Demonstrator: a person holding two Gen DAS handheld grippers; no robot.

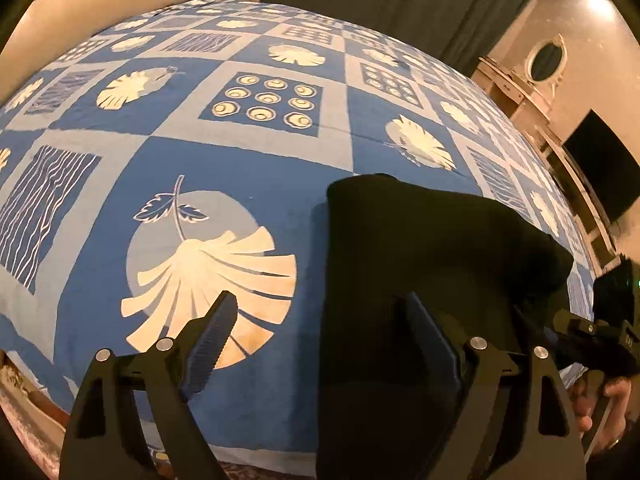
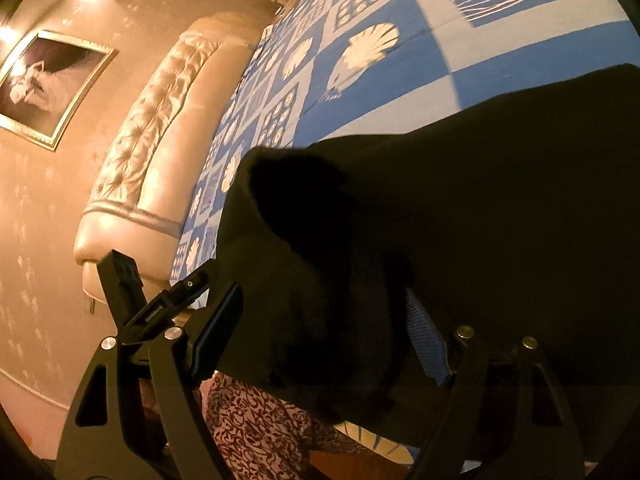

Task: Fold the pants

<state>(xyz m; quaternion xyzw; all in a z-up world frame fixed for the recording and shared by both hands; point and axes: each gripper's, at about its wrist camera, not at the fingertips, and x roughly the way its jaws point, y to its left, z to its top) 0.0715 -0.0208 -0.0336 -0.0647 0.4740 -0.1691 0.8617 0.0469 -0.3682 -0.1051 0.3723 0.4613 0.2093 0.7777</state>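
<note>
We see the black pants [image 1: 432,256] folded at the bed's [image 1: 248,160] near edge; left gripper [image 1: 324,340] and right gripper [image 2: 324,332] jaws both stand apart, gripping nothing.

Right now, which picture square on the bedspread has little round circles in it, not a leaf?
The dark blue square in the middle of the bedspread holds nine ringed circles in rows; nearby squares show leaves or wavy lines.

The black pants [image 1: 432,248] run off the lower edge of the left wrist view and hide part of the bed [image 1: 248,184] behind them. In the right wrist view they cover the frame's right half, their folds too dark to read, and partly mask one blue-padded finger [image 2: 426,340].
</note>
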